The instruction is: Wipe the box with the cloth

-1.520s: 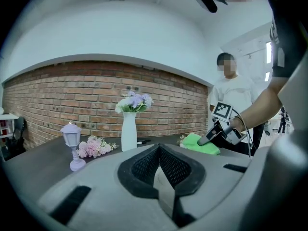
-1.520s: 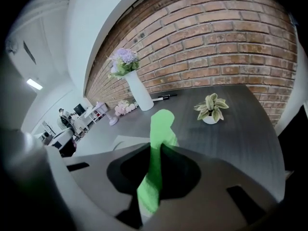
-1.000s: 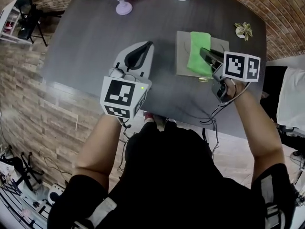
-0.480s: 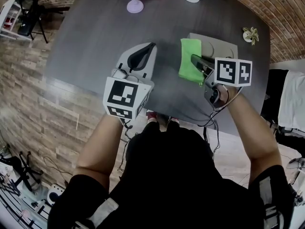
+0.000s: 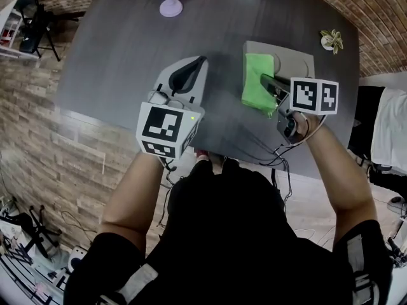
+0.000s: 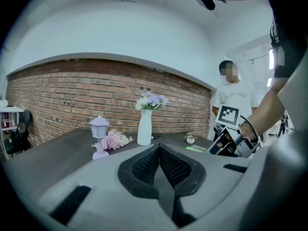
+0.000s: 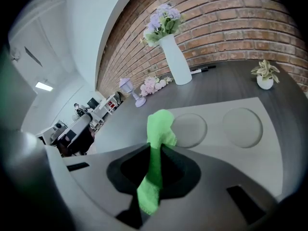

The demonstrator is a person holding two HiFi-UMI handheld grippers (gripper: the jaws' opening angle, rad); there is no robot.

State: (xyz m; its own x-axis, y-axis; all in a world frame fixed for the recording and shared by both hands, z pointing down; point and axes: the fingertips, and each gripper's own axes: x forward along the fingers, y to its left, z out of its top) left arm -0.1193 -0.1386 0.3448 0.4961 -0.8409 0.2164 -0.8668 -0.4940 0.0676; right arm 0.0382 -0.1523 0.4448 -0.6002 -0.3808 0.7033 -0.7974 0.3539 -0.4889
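A flat grey box [image 5: 294, 61] with two round dents [image 7: 242, 124] lies on the dark table at the right. A bright green cloth [image 5: 257, 89] drapes over the box's left part. My right gripper [image 5: 269, 85] is shut on the cloth [image 7: 155, 167], which hangs out between its jaws and reaches forward onto the box. My left gripper [image 5: 189, 70] hovers over the table's middle, left of the box, with its jaws shut and nothing between them [image 6: 159, 150].
At the table's far edge stand a white vase [image 7: 175, 59] with flowers, a small lilac lantern [image 5: 170, 5] with pink flowers, and a pen. A tiny potted plant [image 5: 331, 40] sits by the box's far right corner. A person [image 6: 234, 102] stands beyond the table.
My right gripper has slid the cloth from the box's left edge a little to the right, back onto the box. The left gripper has stayed where it was.
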